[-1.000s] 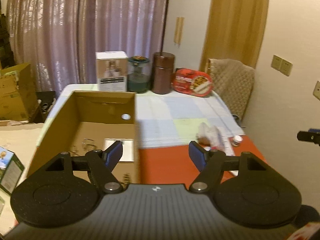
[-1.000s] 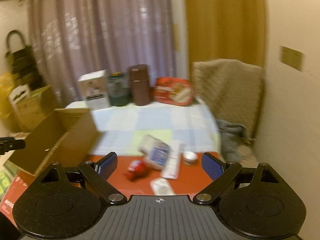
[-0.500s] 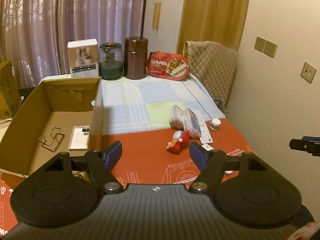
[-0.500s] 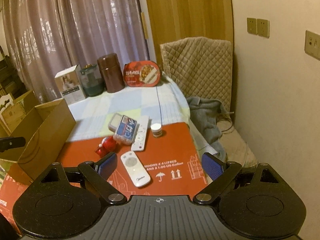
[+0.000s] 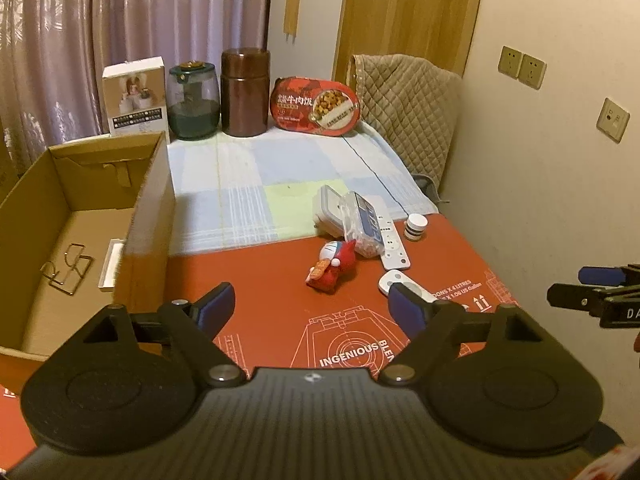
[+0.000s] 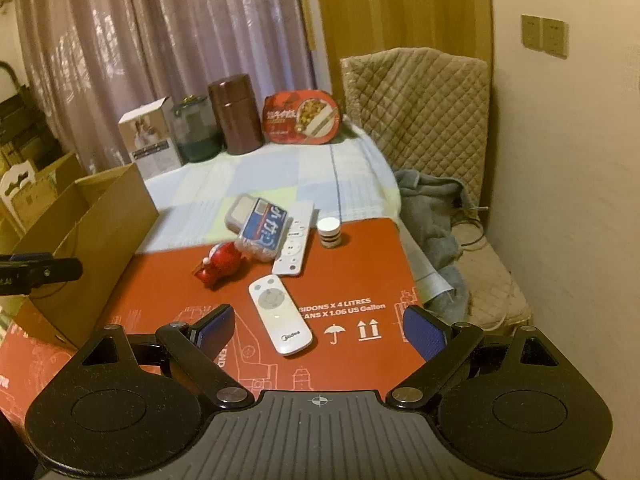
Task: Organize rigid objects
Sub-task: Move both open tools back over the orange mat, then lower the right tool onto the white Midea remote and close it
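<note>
On the red mat [image 6: 360,272] lie a white oval remote [image 6: 279,313], a long white remote [image 6: 294,245], a red toy figure [image 6: 220,265], a small white jar [image 6: 330,232] and a clear packet with a blue label [image 6: 262,232] leaning on a grey lidded container [image 6: 240,210]. An open cardboard box [image 5: 84,216] stands at the left, with a wire clip [image 5: 68,270] and a white item inside. My left gripper [image 5: 308,306] is open and empty above the mat. My right gripper [image 6: 319,328] is open and empty, just short of the oval remote.
At the table's far edge stand a white carton [image 5: 136,96], a green glass jar [image 5: 194,100], a brown canister [image 5: 245,92] and a red food tray [image 5: 316,106]. A quilted chair [image 6: 416,108] with grey cloth [image 6: 432,200] sits at the right, against the wall.
Both grippers have pulled back and swung right from the box; the items on the red mat have come into fuller view. Both jaws stay open.
</note>
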The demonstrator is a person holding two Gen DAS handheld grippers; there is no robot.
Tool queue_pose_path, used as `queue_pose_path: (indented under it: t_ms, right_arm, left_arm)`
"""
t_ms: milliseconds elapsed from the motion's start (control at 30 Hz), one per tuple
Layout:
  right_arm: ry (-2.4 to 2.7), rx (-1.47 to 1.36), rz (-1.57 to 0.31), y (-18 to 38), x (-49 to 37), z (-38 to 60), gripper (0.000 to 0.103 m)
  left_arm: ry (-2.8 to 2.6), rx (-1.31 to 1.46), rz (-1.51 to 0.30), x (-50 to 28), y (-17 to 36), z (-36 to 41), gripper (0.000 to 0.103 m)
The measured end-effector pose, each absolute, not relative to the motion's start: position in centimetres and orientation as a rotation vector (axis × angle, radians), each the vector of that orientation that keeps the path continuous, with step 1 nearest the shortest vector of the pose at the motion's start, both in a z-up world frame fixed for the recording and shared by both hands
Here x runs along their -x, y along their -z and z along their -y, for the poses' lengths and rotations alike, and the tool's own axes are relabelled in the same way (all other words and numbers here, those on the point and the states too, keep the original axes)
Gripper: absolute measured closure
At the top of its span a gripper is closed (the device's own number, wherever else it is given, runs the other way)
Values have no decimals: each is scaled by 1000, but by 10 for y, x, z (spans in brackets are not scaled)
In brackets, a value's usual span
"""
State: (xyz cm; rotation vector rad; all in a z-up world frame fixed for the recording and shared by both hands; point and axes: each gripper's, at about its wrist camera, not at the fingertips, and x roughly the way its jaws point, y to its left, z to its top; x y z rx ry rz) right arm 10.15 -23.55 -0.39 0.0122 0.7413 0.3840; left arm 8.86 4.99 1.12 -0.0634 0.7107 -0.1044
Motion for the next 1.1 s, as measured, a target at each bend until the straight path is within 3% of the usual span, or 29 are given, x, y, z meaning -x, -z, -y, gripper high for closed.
queue_pose_path:
  t_ms: [400, 833, 1100]
  right_arm:
    - [-520, 91, -782, 48, -139, 207, 15]
    - [-618, 182, -854, 110, -188, 173, 16]
    - [-646, 221, -858, 134, -208, 153, 33]
  left_arm:
    - [105, 60, -758, -130, 28, -37, 8]
    - [98, 53, -780, -170, 67, -32, 6]
    - [89, 42, -793, -187, 82, -34, 6]
